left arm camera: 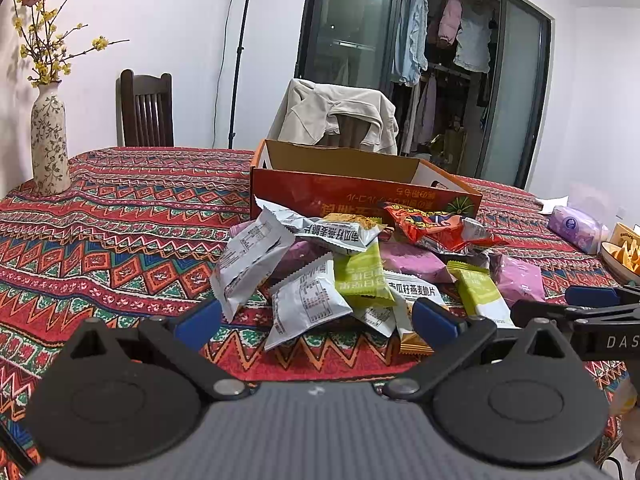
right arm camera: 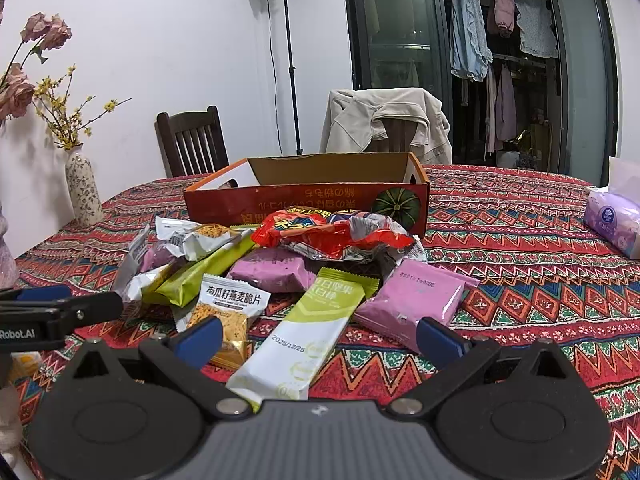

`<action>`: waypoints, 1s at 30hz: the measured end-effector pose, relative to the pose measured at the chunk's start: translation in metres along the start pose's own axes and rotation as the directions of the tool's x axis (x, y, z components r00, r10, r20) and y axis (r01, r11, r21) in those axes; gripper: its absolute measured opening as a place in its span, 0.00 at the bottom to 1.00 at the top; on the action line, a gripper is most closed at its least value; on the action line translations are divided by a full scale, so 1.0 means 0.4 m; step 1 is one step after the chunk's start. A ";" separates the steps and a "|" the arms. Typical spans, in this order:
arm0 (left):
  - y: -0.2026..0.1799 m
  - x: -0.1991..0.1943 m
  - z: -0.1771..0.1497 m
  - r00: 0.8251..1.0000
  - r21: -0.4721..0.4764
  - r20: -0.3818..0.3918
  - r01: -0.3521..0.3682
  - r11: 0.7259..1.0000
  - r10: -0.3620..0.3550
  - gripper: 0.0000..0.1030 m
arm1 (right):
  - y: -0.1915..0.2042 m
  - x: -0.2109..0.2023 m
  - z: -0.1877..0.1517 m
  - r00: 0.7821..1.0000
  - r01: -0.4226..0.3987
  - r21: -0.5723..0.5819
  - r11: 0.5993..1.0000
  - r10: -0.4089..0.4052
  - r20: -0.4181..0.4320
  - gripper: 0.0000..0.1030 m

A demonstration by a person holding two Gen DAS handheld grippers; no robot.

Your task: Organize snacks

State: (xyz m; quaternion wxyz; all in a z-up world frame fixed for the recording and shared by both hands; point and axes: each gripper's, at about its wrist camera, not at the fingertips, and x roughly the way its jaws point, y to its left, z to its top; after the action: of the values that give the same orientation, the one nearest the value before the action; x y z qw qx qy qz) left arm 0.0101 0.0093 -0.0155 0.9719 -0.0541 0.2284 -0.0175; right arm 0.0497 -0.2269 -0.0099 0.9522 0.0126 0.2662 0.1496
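A heap of snack packets [left arm camera: 352,268] lies on the patterned tablecloth in front of an open orange cardboard box [left arm camera: 360,188]. It holds white, green, purple and red packets. My left gripper [left arm camera: 316,320] is open, low at the near edge of the heap, with a white packet [left arm camera: 304,304] between its blue pads. In the right wrist view the box [right arm camera: 312,196] stands behind the heap. My right gripper [right arm camera: 320,336] is open above a long green-and-white bar [right arm camera: 304,332], with a purple packet [right arm camera: 416,300] by its right pad. A red packet [right arm camera: 332,232] tops the pile.
A flowered vase [left arm camera: 48,140] stands at the table's left. A purple tissue pack [right arm camera: 616,220] lies at the right, and a bowl of chips [left arm camera: 624,256] sits near the right edge. Two chairs [right arm camera: 192,144] stand behind the table, one draped with a beige jacket [right arm camera: 388,120].
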 end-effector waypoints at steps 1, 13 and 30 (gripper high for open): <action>0.000 0.000 0.000 1.000 0.000 0.000 0.000 1.000 0.000 1.00 | 0.000 0.000 0.000 1.000 0.000 0.000 1.000 0.000 0.000 1.00; 0.008 0.002 0.013 1.000 -0.004 0.005 -0.012 1.000 0.012 1.00 | 0.013 0.027 0.011 0.999 -0.016 -0.008 1.000 0.015 -0.028 0.78; 0.035 0.007 0.014 0.999 -0.025 -0.001 -0.034 0.999 0.034 1.00 | 0.027 0.153 0.034 0.981 0.036 -0.005 0.999 -0.037 -0.190 0.49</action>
State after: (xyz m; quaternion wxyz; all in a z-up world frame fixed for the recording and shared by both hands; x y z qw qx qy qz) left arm 0.0155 0.0235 -0.0133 0.9712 -0.0623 0.2299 0.0019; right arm 0.1032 -0.1979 -0.0278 0.9250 -0.0075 0.3559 0.1329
